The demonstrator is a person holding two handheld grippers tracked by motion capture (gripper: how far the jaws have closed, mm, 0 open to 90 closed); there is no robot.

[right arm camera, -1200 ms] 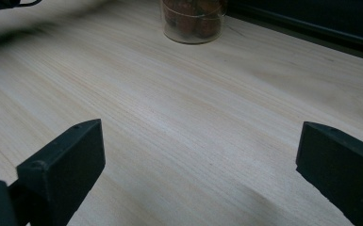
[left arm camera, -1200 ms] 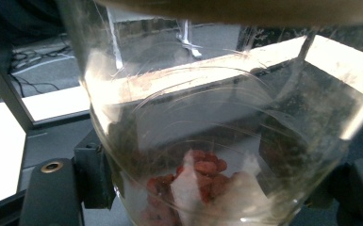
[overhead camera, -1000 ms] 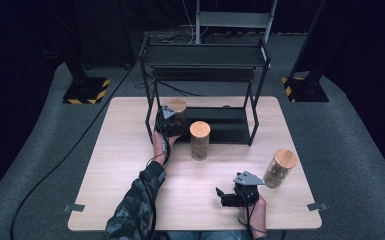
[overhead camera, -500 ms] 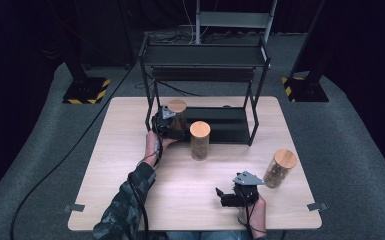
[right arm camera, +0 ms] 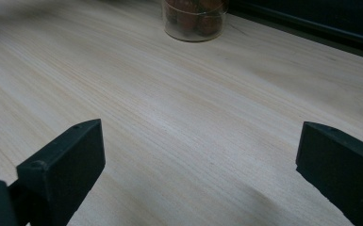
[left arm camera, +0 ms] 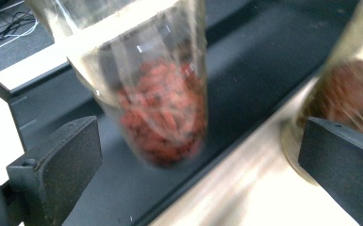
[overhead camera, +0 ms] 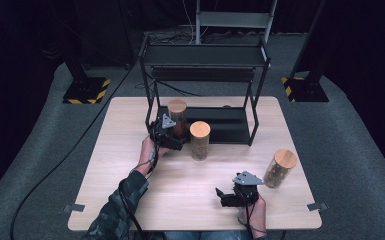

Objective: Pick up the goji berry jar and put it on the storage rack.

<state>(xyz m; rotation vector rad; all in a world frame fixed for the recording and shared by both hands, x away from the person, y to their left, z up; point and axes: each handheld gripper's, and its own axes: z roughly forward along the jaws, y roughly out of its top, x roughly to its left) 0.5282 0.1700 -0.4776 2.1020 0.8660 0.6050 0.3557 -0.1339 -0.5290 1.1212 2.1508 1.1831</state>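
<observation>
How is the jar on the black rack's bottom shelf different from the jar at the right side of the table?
The jar on the shelf holds red pieces and stands on the rack; the right jar holds brownish contents and stands on the bare table. The first is beside the left claw, the second near the right claw. Both stand upright with wooden lids.

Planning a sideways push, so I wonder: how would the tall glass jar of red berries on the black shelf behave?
The tall glass jar of red berries is narrow, so it probably tips rather than slides. Its smooth, clear wall looks slippery and breakable.
</observation>
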